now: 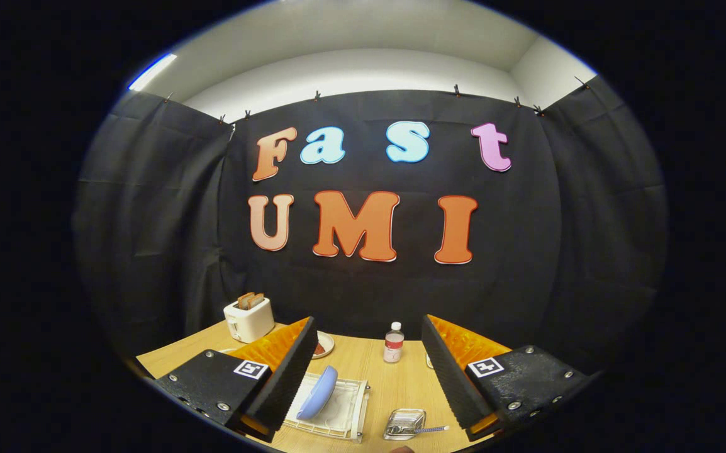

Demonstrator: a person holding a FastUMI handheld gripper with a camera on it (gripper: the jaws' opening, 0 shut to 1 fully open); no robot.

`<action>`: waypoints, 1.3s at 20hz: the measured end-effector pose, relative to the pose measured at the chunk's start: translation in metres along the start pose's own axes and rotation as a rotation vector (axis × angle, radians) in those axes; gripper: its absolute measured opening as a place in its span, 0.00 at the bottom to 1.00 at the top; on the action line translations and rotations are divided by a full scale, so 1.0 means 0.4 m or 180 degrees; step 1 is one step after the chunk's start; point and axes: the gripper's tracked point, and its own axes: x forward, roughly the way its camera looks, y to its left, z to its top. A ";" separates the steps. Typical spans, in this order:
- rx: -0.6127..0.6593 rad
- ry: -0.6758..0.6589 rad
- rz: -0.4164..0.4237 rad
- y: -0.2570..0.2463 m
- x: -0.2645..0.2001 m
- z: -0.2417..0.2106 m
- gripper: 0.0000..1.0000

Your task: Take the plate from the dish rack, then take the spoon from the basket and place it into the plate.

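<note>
At the left of the frame a white toaster with bread in its slots stands on my wooden table. Low and left of centre, the blue plate leans tilted in the white dish rack, just beside my left finger. My gripper hangs released, fingers wide apart, holding nothing. Between them, farther back, stands a small bottle. Lower centre-right, the spoon lies in what looks like a small clear basket.

1. Fingers spread wide, gripping nothing; bare worktop lies between them.
2. Plate stands tilted in the dish rack beside the left finger.
3. Basket with spoon sits ahead.
4. Bottle and toaster stand beyond.
</note>
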 end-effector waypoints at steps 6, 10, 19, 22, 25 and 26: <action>0.0004 0.0453 0.0243 0.075 0.064 -0.098 0.99; 0.0047 0.0968 0.0384 0.118 0.118 -0.197 0.99; -0.0100 0.2102 0.0456 0.183 0.240 -0.422 0.92; -0.0193 0.2456 0.0337 0.187 0.275 -0.505 0.87; -0.0260 0.2942 0.0254 0.198 0.282 -0.590 0.82; -0.0220 0.3057 0.0216 0.209 0.282 -0.608 0.79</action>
